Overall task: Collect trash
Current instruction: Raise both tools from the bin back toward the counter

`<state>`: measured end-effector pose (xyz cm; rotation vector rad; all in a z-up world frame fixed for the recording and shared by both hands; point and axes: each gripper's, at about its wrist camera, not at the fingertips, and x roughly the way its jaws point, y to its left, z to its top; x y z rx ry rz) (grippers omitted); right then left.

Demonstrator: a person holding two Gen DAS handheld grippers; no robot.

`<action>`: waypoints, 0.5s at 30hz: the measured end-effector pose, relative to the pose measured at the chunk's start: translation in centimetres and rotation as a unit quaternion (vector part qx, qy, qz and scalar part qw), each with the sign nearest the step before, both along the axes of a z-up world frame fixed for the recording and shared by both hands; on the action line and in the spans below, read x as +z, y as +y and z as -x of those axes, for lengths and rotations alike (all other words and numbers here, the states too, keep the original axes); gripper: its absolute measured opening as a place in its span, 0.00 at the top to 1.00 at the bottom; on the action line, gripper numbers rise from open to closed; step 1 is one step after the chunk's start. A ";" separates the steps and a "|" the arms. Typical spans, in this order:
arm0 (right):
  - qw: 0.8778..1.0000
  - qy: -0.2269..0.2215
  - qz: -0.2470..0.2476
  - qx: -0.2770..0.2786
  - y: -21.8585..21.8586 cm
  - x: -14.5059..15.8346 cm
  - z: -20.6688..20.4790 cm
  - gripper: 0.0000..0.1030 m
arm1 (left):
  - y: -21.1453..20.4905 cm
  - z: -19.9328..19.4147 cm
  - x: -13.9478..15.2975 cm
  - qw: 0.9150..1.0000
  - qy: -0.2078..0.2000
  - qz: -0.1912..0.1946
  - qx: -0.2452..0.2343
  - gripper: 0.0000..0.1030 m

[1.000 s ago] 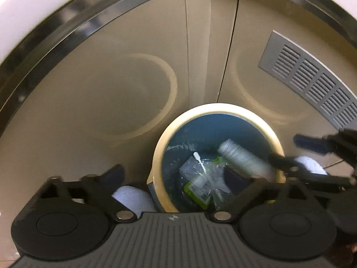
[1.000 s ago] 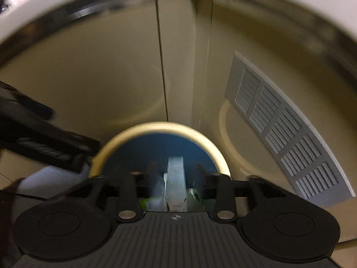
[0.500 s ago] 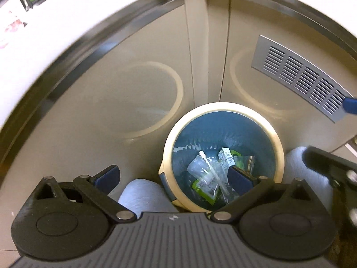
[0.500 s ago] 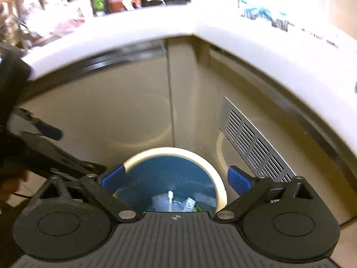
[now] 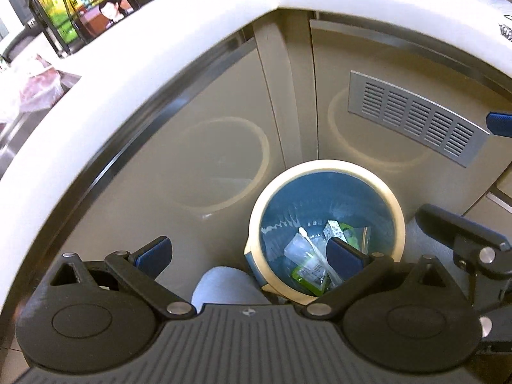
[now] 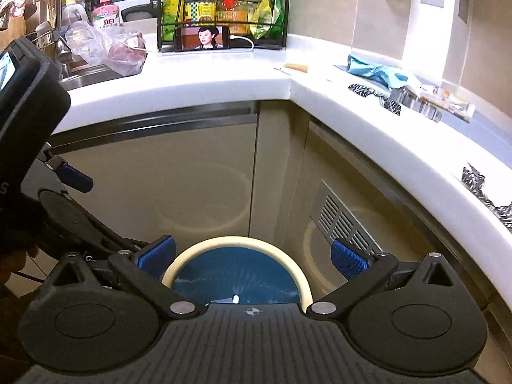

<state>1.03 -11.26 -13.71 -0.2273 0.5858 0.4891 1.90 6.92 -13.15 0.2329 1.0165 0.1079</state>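
Hovering above the bin (image 5: 326,224), which holds the dropped wrappers (image 5: 312,264), the left gripper (image 5: 248,252) and right gripper (image 6: 252,256) both gape wide and empty. Next, presumably: reaching to the worktop (image 6: 368,118) for remaining scraps (image 6: 388,104).

One blue bin (image 5: 326,172), two grippers, one phone (image 6: 202,39) on the counter, one vent grille (image 5: 412,115), and three crumpled black-and-white wrappers (image 6: 361,90) are visible.

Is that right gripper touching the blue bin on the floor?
Apart. In the right wrist view, the right gripper hangs open and empty above the blue bin, whose rim shows unbroken between its pads.
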 end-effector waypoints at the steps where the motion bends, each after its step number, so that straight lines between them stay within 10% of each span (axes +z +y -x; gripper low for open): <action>1: 1.000 -0.003 -0.001 -0.001 0.0 0.0 0.3 0.00 | 0.0 0.1 0.2 1.000 -0.004 -0.002 0.000 0.00; 15: 1.000 -0.019 -0.001 -0.002 -0.5 0.5 1.4 0.00 | -0.3 1.3 1.6 1.000 -0.020 -0.012 0.000 0.00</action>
